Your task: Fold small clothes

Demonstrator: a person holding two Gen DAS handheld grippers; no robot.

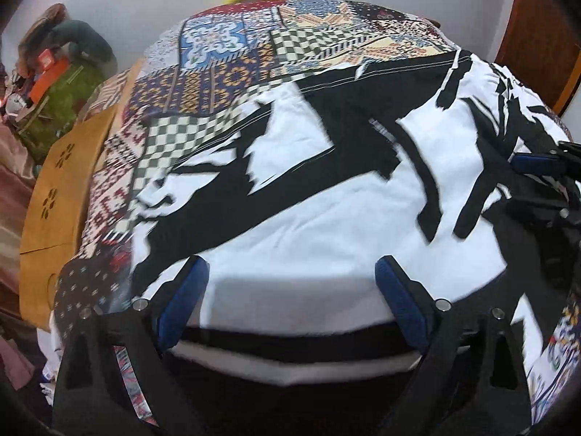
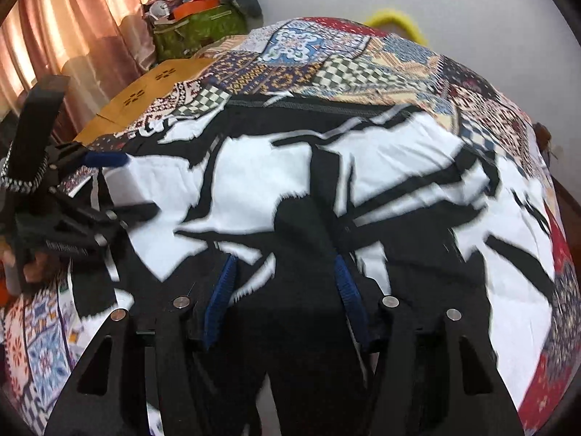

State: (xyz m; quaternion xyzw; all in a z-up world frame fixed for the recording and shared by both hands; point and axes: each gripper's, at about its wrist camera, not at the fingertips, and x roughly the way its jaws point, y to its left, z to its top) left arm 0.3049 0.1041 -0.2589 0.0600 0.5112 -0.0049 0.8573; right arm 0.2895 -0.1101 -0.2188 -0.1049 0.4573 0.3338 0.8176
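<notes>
The black-and-white garment (image 1: 326, 189) lay spread on the patchwork bedspread (image 1: 232, 72). Both the left gripper (image 1: 290, 287) and right gripper (image 2: 287, 283) hovered over it, jaws spread, holding nothing. The cloth looked light, soft and limp, so a hem or corner seemed the best place to pinch.

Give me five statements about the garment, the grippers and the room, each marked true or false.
1. The garment is plain red. False: it is black and white.
2. It lies on a patchwork cloth. True.
3. The left gripper is open above the garment. True.
4. The right gripper is clamped shut. False: its jaws stand apart, with the garment's black fabric between and below them.
5. The curtain is green. False: it is pinkish orange; a green bag sits beside it.
</notes>
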